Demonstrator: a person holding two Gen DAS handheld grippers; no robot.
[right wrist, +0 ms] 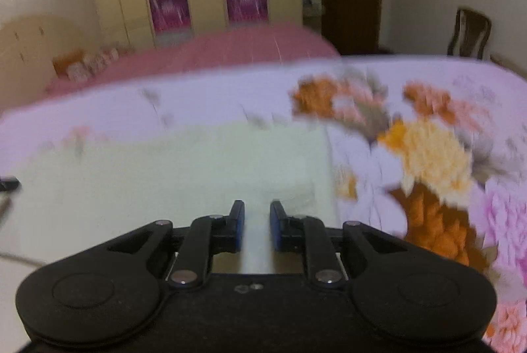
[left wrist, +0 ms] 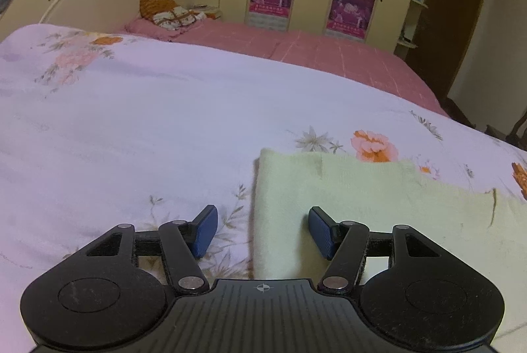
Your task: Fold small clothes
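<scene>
While jaws gape, left hand-held gripper point(left wrist: 263, 231) straddles pale cloth point(left wrist: 362, 204) edge.

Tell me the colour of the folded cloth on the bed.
Pale yellow-green cloth, clearest in the left wrist view.

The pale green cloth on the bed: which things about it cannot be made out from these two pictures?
- Its garment type: the pale green cloth shows only flat folded fabric.
- Its right end: left wrist view, cut off by the frame edge.
- Its near edge: both views, hidden under the left tool and right tool.
- Its texture and seams: right wrist view, motion blur.
</scene>
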